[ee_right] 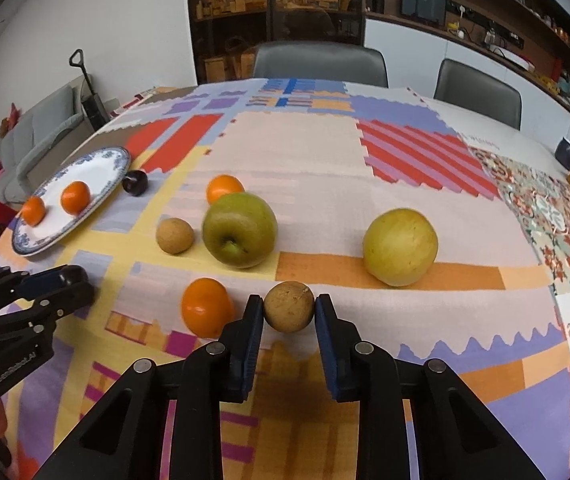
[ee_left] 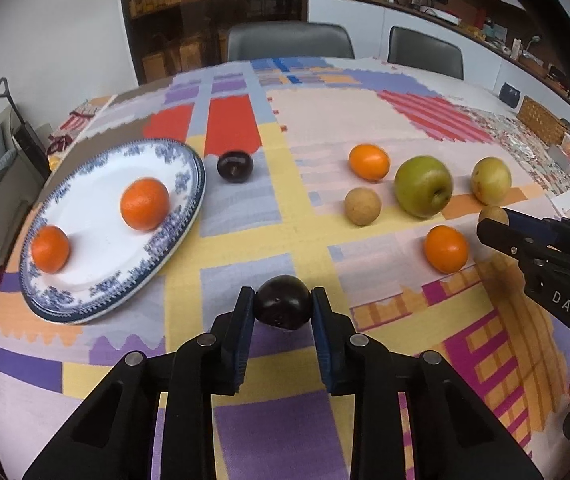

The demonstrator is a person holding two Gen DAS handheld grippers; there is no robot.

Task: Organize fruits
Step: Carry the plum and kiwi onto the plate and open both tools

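I am holding the left gripper (ee_left: 283,308) closed on a dark plum (ee_left: 283,307), its blue pads pressing the fruit from both sides just above the patchwork tablecloth (ee_left: 245,216). I am using the blue-and-white plate (ee_left: 65,300) as my landmark. The gripped plum is sitting a little to the right of the plate's near rim. A second dark plum (ee_left: 235,166) is lying just beside the plate's far right edge, apart from it. Two oranges are resting on the plate: one (ee_left: 145,204) near its middle, the other (ee_left: 50,249) toward its near left rim.

I am keeping the right gripper (ee_right: 289,314) clamped on a small brown round fruit (ee_right: 289,307), well to the right of the plate. Just left of that fruit an orange (ee_right: 206,307) is lying on the cloth. Farther from me, still well right of the plate, a green apple (ee_right: 240,230) is sitting with another small brown fruit (ee_right: 174,236) just beside it on the plate side, and an orange (ee_right: 224,188) is partly hiding behind the apple. A yellow-green apple (ee_right: 400,246) is lying farthest from the plate, off to the right.

From the right wrist view I am seeing the left gripper (ee_right: 81,284) low at the left edge, nearer me than the plate (ee_right: 33,246).
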